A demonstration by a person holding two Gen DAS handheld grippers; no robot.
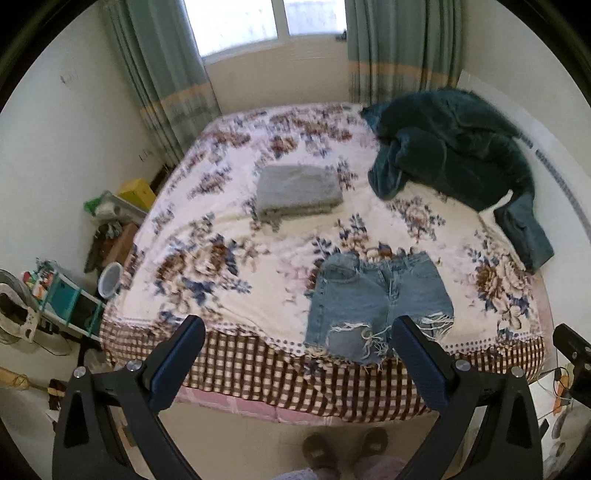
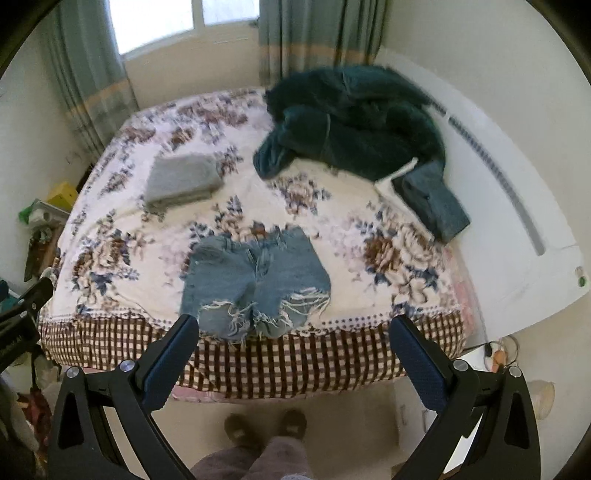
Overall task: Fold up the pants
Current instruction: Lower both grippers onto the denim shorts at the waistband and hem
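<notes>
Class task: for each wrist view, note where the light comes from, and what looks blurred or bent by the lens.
Left wrist view: bright window overexposed, floral bedspread smeared by blur, denim shorts fairly sharp. Right wrist view: same backlight, shorts and teal blanket blurred, bed edge bowed by the fisheye.

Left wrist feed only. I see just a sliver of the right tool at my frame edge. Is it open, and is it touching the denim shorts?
Observer: The right tool is open, fingers spread wide with nothing gripped. It is not touching the frayed blue denim shorts, which lie flat at the near edge of the floral-covered bed.
Operator: What's at the near end of the white panel right of the bed? My view cuts it off.
Observer: The long white panel ends level with the bed's near corner, and that end carries a small round green mark.
</notes>
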